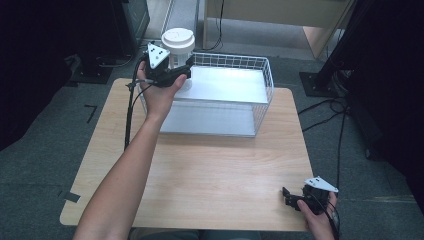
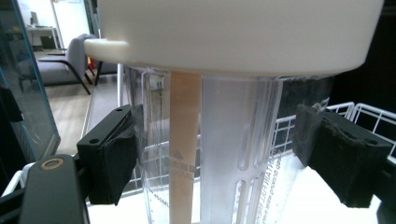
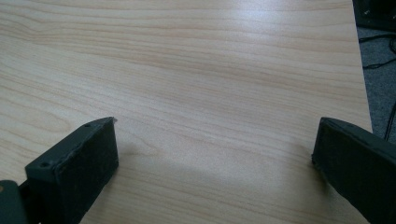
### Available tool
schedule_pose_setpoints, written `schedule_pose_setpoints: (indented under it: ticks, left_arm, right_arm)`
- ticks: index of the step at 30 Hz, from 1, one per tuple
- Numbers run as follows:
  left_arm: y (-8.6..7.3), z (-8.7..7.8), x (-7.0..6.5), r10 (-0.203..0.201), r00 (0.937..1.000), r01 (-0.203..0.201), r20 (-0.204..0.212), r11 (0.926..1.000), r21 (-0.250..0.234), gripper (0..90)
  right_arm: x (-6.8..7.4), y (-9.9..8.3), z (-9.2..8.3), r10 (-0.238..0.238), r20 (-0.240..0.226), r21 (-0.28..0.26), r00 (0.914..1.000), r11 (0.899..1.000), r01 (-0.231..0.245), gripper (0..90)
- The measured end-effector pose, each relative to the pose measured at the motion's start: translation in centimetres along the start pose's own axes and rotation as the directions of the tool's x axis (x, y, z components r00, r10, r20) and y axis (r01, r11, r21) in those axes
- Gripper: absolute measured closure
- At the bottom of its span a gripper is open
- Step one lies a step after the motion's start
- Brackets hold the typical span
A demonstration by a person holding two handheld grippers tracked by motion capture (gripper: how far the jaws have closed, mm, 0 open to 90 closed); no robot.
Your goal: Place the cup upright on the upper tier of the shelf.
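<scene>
- Left gripper [image 1: 181,67]: clamped on the clear container [image 2: 210,154] just under its white lid [image 1: 178,39]; both pads press on the wall in the left gripper view.
- Container sits at the near-left corner of the wire basket [image 1: 267,82], apparently over the rim; can't tell if its base rests on the white liner [image 1: 225,85] or hangs above it.
- Risk: smooth ribbed plastic, grip high on the body. A tilt could let it pivot or slip between the pads.
- Risk: base could clip the basket wire if lowered too near the rim, causing a tip or lid knock.
- Right gripper [image 1: 290,196]: jaws wide apart, holding nothing, low over the wooden table [image 3: 196,70] at the near-right corner, well apart from the basket.
</scene>
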State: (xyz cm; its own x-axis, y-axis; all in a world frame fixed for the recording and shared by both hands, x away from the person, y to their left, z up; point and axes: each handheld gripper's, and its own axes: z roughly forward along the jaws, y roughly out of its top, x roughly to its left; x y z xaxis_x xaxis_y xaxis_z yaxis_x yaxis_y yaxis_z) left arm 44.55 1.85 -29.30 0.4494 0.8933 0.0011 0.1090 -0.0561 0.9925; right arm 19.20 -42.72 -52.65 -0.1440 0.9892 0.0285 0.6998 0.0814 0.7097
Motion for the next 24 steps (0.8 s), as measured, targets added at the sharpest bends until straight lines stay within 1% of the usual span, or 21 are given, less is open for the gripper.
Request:
schedule_pose_setpoints:
  ticks: [3,5,6,8,9,10,11,12,14,15,17,18,20,21,24]
  left_arm:
    - [0.3,0.0,0.1,0.007,1.0000,-0.007,0.003,0.9996,0.027,16.7]
    - [0.4,0.0,0.1,-0.006,1.0000,0.006,0.002,0.9994,0.035,16.1]
    - [0.4,0.0,0.2,-0.013,0.9999,0.013,-0.001,0.9990,0.042,13.7]
    - [0.4,0.0,0.4,-0.045,0.9990,0.045,0.004,0.9977,0.051,8.7]
    - [0.3,0.0,0.6,-0.066,0.9978,0.066,-0.008,0.9960,0.060,4.6]
    - [0.2,0.0,0.8,-0.096,0.9953,0.096,0.000,0.9934,0.062,0.6]
    - [0.1,-0.1,0.9,-0.117,0.9931,0.116,0.007,0.9912,0.064,0.1]
    - [0.0,-0.2,1.0,-0.117,0.9931,0.117,-0.001,0.9911,0.064,0.0]
    - [-0.2,-0.6,1.0,-0.109,0.9940,0.109,-0.006,0.9918,0.067,0.0]
    - [-0.3,-0.8,1.0,-0.101,0.9948,0.102,-0.014,0.9925,0.068,0.0]
    - [-0.4,-1.2,1.1,-0.103,0.9946,0.104,-0.010,0.9920,0.072,0.0]
    - [-0.5,-1.5,1.1,-0.097,0.9951,0.099,-0.019,0.9927,0.070,0.0]
    - [-0.7,-2.0,1.2,-0.106,0.9942,0.107,-0.014,0.9919,0.069,0.0]
    - [-0.9,-2.3,1.3,-0.103,0.9945,0.104,-0.018,0.9924,0.066,0.0]
    - [-1.3,-3.2,1.4,-0.096,0.9953,0.097,-0.012,0.9931,0.066,0.0]
  right_arm:
    - [0.0,0.0,0.0,0.000,0.000,0.000,1.0000,1.000,0.000,0.2]
    - [0.0,0.0,0.0,0.000,0.000,0.000,1.0000,1.000,0.000,0.2]
    - [0.0,0.0,0.0,-0.001,0.000,0.000,1.0000,1.000,0.001,0.2]
    - [0.0,0.0,0.0,-0.001,0.000,0.000,1.0000,1.000,0.001,0.2]
    - [0.0,0.0,0.0,0.000,0.000,0.000,1.0000,1.000,0.000,0.2]
    - [0.0,0.0,0.0,-0.001,0.000,0.000,1.0000,1.000,0.001,0.2]
    - [0.0,0.0,0.0,0.000,0.000,0.000,1.0000,1.000,0.000,0.2]
    - [0.0,0.0,0.0,0.000,0.000,0.000,1.0000,1.000,0.000,0.2]
    - [0.0,0.0,0.0,-0.001,0.000,0.000,1.0000,1.000,0.001,0.2]
    - [0.0,0.0,0.0,-0.001,0.000,0.000,1.0000,1.000,0.001,0.2]
    - [0.0,0.0,0.0,-0.001,0.001,0.000,1.0000,1.000,0.001,0.2]
    - [0.0,0.0,0.0,-0.001,0.000,0.000,1.0000,1.000,0.001,0.2]
    - [0.0,0.0,0.0,-0.002,0.001,0.000,1.0000,1.000,0.002,0.2]
    - [0.0,0.0,0.0,-0.002,0.001,0.000,1.0000,1.000,0.002,0.2]
    - [0.0,0.0,0.0,-0.002,0.001,0.000,1.0000,1.000,0.002,0.2]
